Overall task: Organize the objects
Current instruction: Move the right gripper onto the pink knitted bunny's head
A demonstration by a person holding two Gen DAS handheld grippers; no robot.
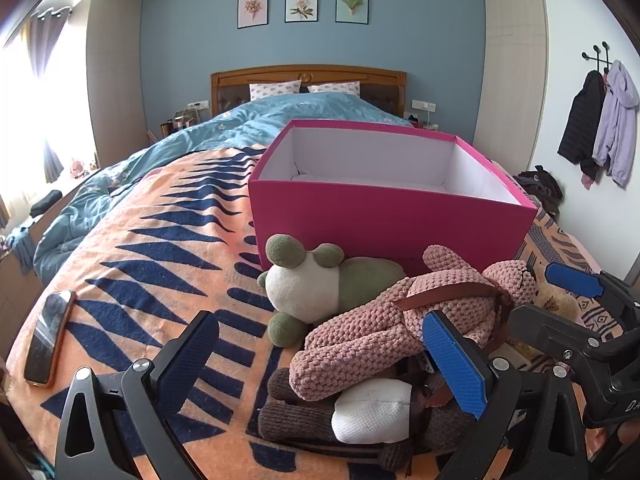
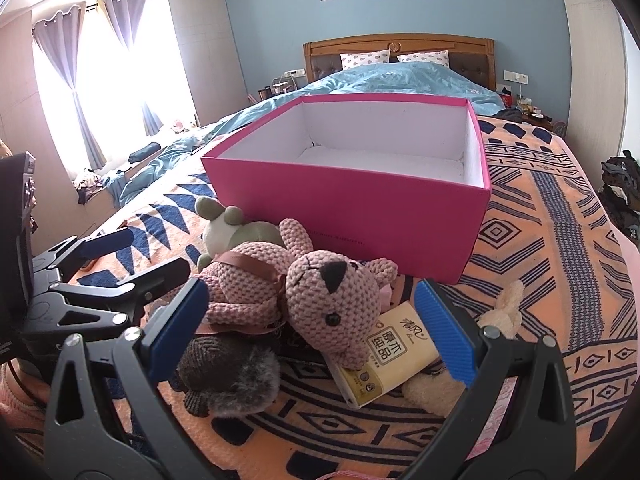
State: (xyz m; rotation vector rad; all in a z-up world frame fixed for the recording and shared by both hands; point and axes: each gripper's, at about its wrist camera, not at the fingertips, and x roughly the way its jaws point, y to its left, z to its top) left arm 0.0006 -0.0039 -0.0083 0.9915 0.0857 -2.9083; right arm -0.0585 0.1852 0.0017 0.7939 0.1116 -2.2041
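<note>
Knit pink bear [image 2: 320, 292]: chunky crocheted yarn, black triangular nose, brown ribbon across its body; it lies on its side atop the toy pile, just in front of the box.
Phone [image 1: 50, 338]: dark screen, orange case, flat on the blanket, well left of the toys.
Left gripper [image 1: 320, 364]: jaws spread wide, nothing pinched, hovering over the bear's legs and the toys beneath.
Green frog plush [image 1: 308, 284]: olive and white, bulging eyes, touching the box's near wall, partly under the bear.
Brown plush [image 1: 352, 416]: dark knit with a white belly, under the bear.
Pink box [image 2: 344, 216]: magenta card outside, white inside, open-topped, nothing visible in it, standing on the blanket behind the toys.
Right gripper [image 2: 312, 328]: jaws spread wide, straddling the bear's head without touching.
Tissue pack [image 2: 388, 364]: yellow, under the bear's head.
Cream plush [image 2: 500, 312]: right of the pack, beside the right finger.
Blanket [image 2: 552, 280]: orange with navy geometric pattern, over the bed.
Room: blue duvet [image 1: 280, 120], wooden headboard, blue wall, three framed prints, curtained window left, jackets [image 1: 600, 120] hanging right.
</note>
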